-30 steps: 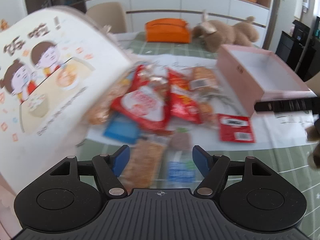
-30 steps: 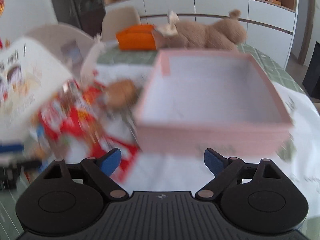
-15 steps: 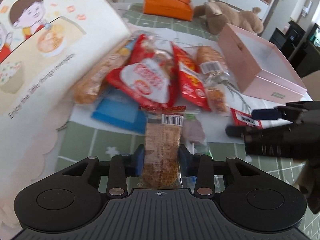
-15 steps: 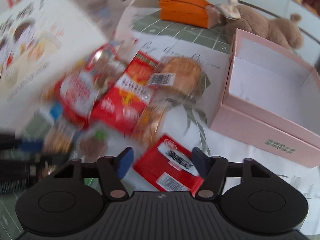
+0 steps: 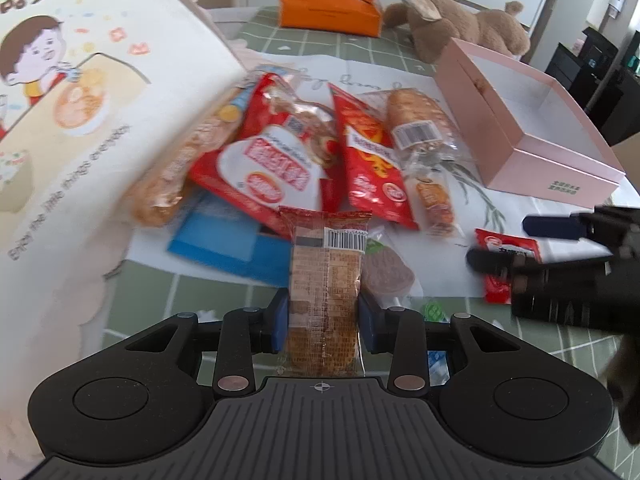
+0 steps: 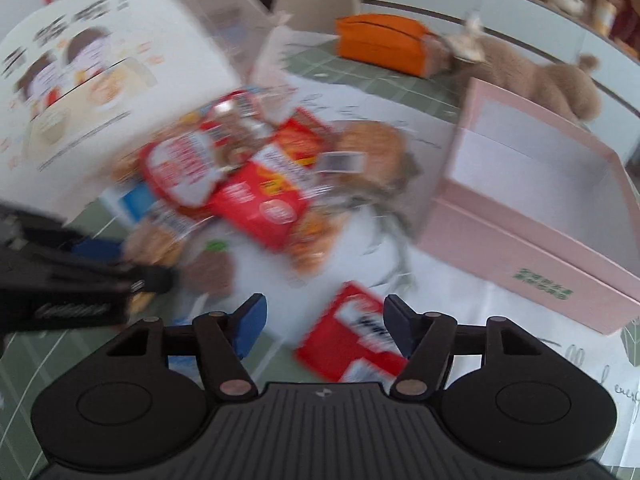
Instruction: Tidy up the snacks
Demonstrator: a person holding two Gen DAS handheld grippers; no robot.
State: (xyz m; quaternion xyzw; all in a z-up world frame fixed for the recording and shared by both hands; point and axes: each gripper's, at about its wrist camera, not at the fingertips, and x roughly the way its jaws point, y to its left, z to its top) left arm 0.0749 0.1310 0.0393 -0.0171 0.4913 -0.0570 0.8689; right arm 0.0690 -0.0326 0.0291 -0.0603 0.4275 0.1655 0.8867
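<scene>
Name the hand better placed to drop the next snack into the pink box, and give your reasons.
Left. Its claw already grips a biscuit pack. The right claw is opening over a red packet, not gripping it, though it sits nearer the pink box.

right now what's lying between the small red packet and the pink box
Nothing lies there: in the right wrist view only bare white printed paper stretches from the small red packet to the pink box.

I see bright, even daylight; my right wrist view smears with motion blur, the left stays sharper, both bowing at the edges.
</scene>
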